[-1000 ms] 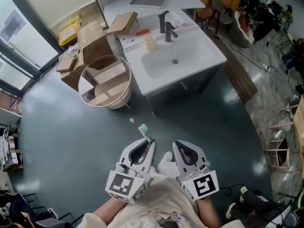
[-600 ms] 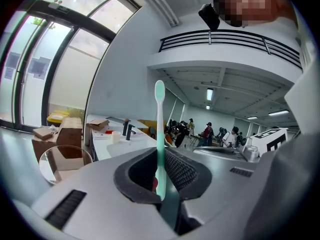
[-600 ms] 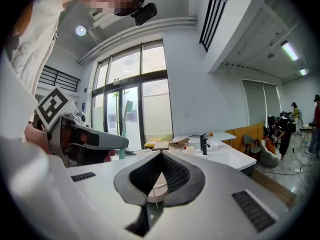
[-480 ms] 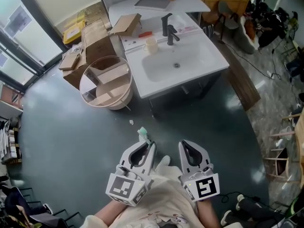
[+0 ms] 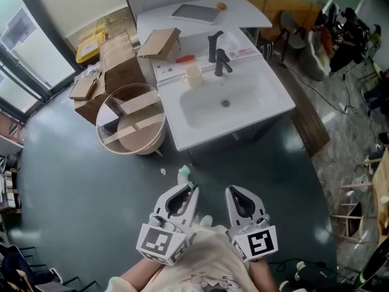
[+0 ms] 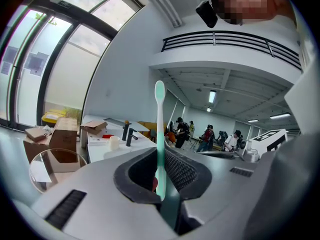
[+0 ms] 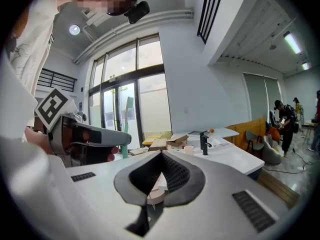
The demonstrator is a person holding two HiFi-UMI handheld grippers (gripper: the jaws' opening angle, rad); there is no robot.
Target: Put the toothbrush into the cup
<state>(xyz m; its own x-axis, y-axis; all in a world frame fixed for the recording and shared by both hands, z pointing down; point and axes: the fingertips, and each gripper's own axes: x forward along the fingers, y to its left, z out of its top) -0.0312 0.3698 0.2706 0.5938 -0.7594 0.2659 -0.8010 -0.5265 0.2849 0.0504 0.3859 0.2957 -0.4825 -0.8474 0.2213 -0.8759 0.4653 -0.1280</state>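
Toothbrush [image 5: 183,175] transport under way.

Head view: left gripper [image 5: 191,189] is clamped on the brush handle, and the mint head pokes out past the jaw tips over the dark floor. Right gripper [image 5: 231,191] rides alongside it. The washstand [image 5: 270,81] sits nearer than a second ago, both grippers having been carried toward it. The cup [image 5: 192,75] stands toward the washstand's back left, left of the tap [image 5: 219,60], still well apart from the brush.

Left gripper view: toothbrush [image 6: 159,129] stands upright between the closed jaws, grip unchanged. The cup [image 6: 114,142] shows small, ahead and to the left.

Right gripper view: right gripper [image 7: 161,155] has its jaws together on nothing. The left gripper [image 7: 92,136] and brush show at the left.

Judgement: approach phase; insertion not yet begun.
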